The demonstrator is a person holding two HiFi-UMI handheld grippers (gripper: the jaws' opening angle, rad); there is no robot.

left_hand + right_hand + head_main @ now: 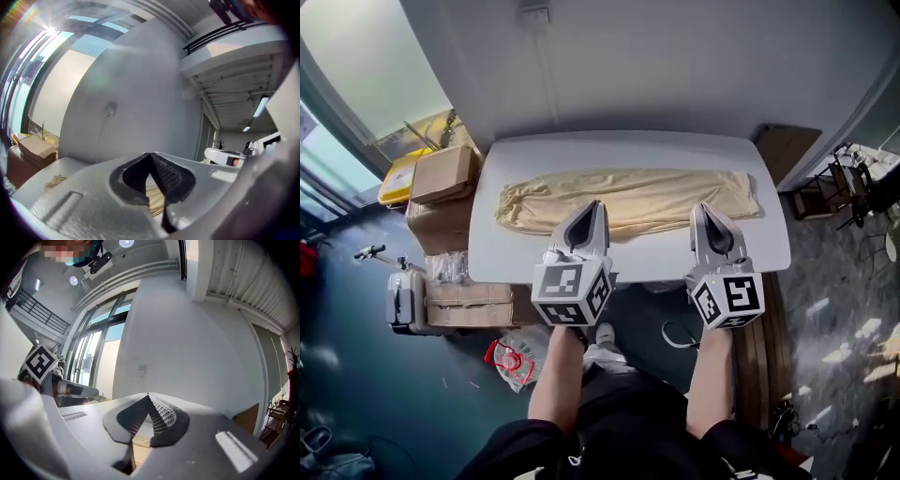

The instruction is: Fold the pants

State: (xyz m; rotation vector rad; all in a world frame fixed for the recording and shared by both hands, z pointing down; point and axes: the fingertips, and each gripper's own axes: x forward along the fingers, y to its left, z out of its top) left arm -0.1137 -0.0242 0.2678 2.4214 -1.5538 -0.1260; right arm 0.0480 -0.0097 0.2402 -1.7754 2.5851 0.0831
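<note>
The pants [628,197], a pale tan pair, lie flat and stretched lengthwise across the middle of the white table [628,150], the gathered waist toward the table's left end and the leg ends toward its right. Both grippers sit at the table's near edge, side by side and well apart from each other. They point level toward the grey wall [675,66] behind the table. The left gripper [596,204] has its jaws pressed together, tips meeting at a point with nothing pinched between them. Its tip comes over the near hem of the pants, left of the table's middle, and in its own view a strip of tan cloth shows through the gap lower down behind the dark pads. The right gripper [701,208] is likewise clenched on nothing, its pads meeting at the tip, which sits over the near hem toward the table's right end. Whether either tip touches the cloth cannot be made out. Cardboard boxes [442,173] are stacked on the floor just beside the table's left end.
</note>
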